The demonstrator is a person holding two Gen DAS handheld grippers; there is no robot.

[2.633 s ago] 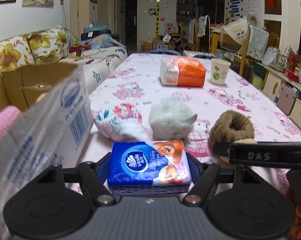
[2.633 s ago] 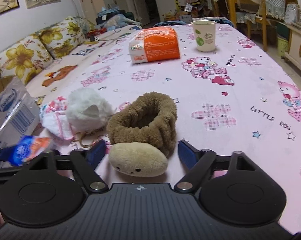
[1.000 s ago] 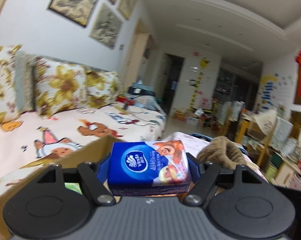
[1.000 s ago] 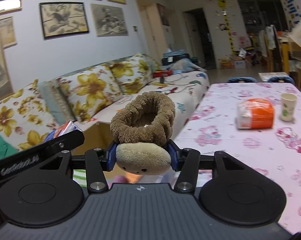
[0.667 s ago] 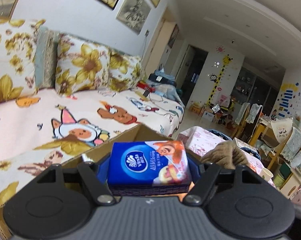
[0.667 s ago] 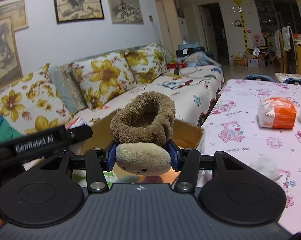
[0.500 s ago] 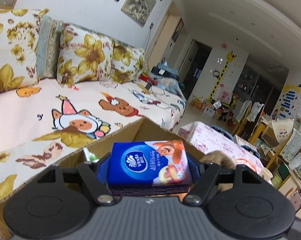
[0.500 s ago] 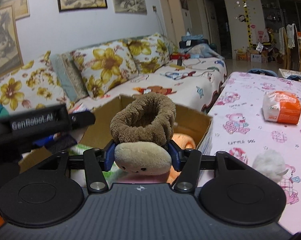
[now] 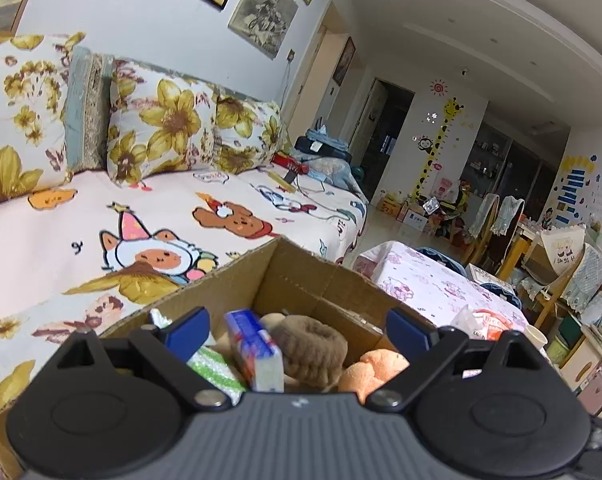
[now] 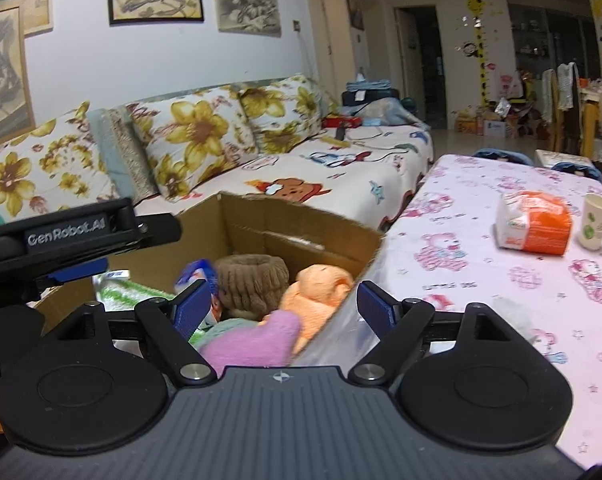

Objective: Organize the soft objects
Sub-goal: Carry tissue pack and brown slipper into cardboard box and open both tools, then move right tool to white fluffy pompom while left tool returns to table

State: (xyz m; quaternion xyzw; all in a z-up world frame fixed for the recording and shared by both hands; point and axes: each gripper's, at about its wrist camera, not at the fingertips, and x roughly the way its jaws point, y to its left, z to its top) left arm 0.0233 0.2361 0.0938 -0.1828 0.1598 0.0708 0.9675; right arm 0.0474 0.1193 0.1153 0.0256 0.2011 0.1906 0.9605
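Observation:
Both grippers hang over an open cardboard box [image 9: 293, 276] [image 10: 297, 220]. My left gripper [image 9: 299, 326] has its jaws opening wide, with no pad touching anything. Below it the blue tissue pack [image 9: 255, 348] lies on edge inside the box, its corner showing in the right wrist view as the tissue pack [image 10: 195, 270]. My right gripper [image 10: 285, 300] is also opening, with nothing pressed between its pads. The brown plush slipper [image 10: 253, 280] [image 9: 311, 346] rests in the box beside an orange plush toy [image 10: 321, 284] [image 9: 371, 368]. A pink soft item [image 10: 257, 340] lies nearer me.
A floral sofa [image 10: 205, 136] stands behind the box. To the right is a table under a pink cartoon cloth [image 10: 481, 248], carrying an orange-and-white pack [image 10: 535, 222], a paper cup [image 10: 597, 220] and a white fluffy item [image 10: 513, 312]. A green-striped pack [image 9: 217, 372] sits in the box.
Both grippers opened. The tissue pack dropped out of the left one and the brown slipper out of the right one, and both now lie in the box.

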